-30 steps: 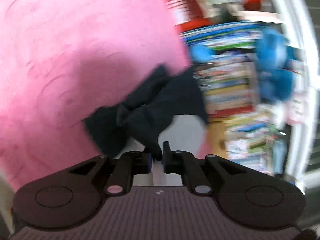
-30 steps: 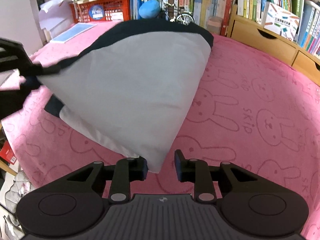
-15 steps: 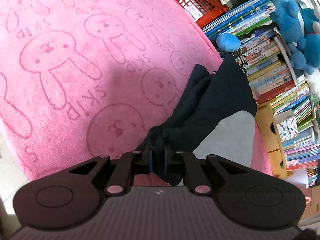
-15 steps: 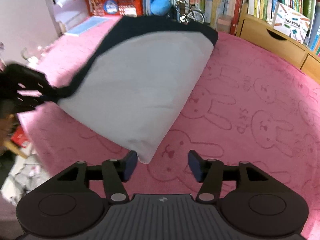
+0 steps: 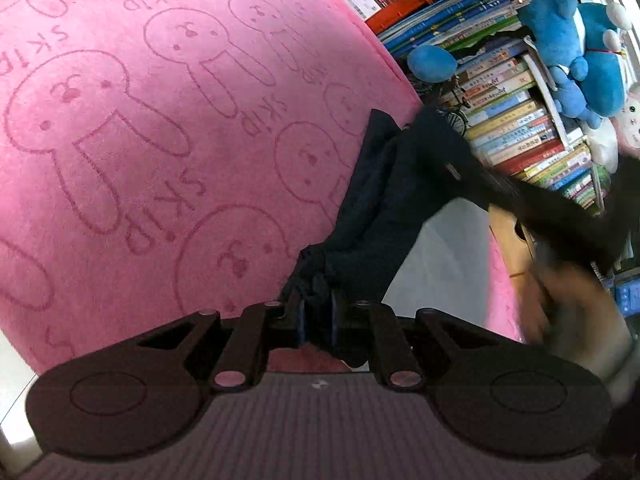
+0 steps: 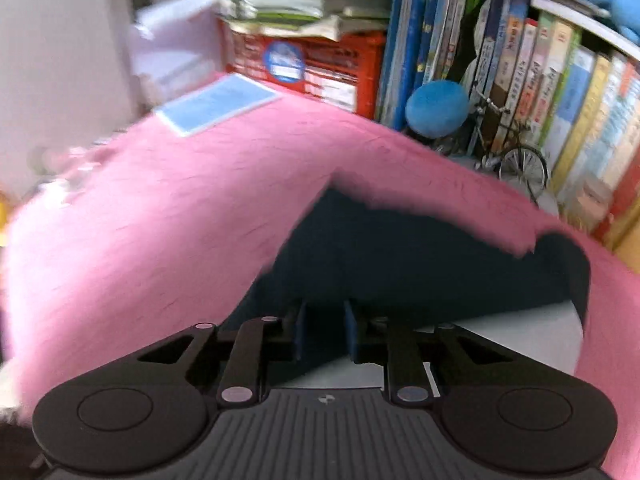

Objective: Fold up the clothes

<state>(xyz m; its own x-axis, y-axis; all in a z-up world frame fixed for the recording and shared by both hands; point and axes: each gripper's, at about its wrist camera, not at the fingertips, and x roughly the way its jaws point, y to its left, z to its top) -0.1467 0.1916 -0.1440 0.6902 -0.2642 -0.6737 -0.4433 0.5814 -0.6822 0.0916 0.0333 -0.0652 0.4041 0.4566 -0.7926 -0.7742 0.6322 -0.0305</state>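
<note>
The left tool [image 5: 316, 316] is pinched tight on a bunched dark navy part of the garment [image 5: 384, 208], its blue-padded fingers [image 5: 301, 320] nearly together with cloth squeezed between them. From that grip the garment runs away across the pink rabbit-print blanket [image 5: 160, 120] toward the far edge of the table, the navy folds rising in a ridge and a light grey panel spreading out beside them on the right. A blurred hand [image 5: 576, 304] and the other dark tool cross the right of the left wrist view, over the garment's far end. The right tool [image 6: 323, 334] sits low over the same garment, its fingers a narrow gap apart with navy cloth showing in that gap; whether the pads actually bite the fabric cannot be told. Ahead of it the navy edge [image 6: 400, 256] lies on the blanket with the grey panel to the right. Beyond the table's far edge stand a red crate [image 6: 312, 60], a row of books [image 6: 540, 80], a blue ball [image 6: 436, 108], a small model bicycle [image 6: 516, 156] and blue plush toys [image 5: 576, 40].
</note>
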